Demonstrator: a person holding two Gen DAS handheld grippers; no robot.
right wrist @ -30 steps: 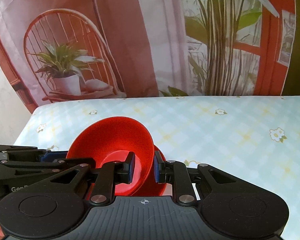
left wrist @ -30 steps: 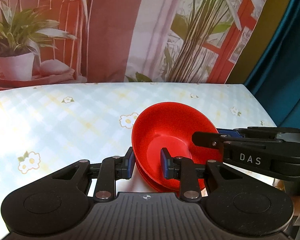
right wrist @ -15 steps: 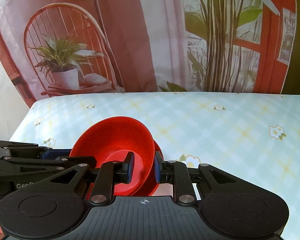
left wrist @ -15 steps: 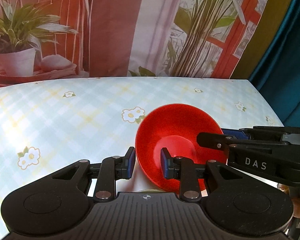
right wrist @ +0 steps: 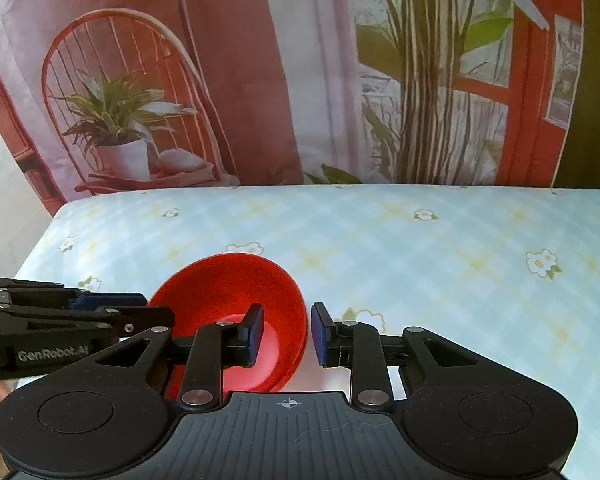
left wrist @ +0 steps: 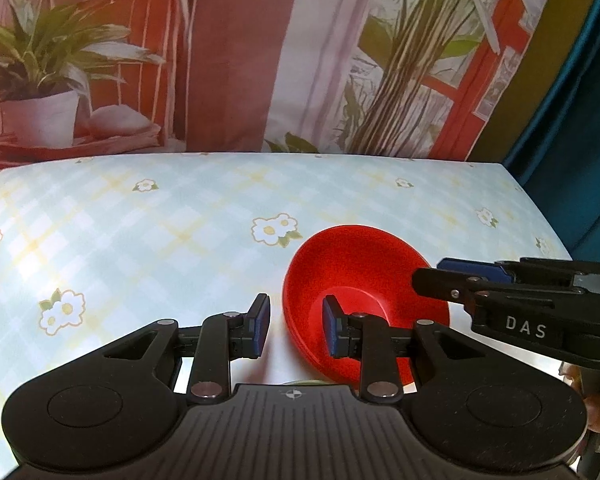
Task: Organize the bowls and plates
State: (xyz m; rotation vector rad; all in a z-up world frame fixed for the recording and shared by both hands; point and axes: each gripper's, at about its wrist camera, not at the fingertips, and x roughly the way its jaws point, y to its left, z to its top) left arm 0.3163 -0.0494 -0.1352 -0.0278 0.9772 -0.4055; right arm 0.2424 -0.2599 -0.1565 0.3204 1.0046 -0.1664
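Bowl (left wrist: 364,280) now sits nested in the one beneath on the table (left wrist: 180,240), your right gripper's (right wrist: 286,332) jaws are opening off its rim and your left gripper (left wrist: 296,324) straddles the opposite rim slack, so this stacking looks finished.

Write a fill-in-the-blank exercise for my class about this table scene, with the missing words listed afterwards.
1. The bowl standing on the tablecloth is coloured ___.
2. The checked tablecloth is printed with small white ___.
3. One finger of the left gripper is outside the bowl and the other is ___ it.

Missing words: red; flowers; inside
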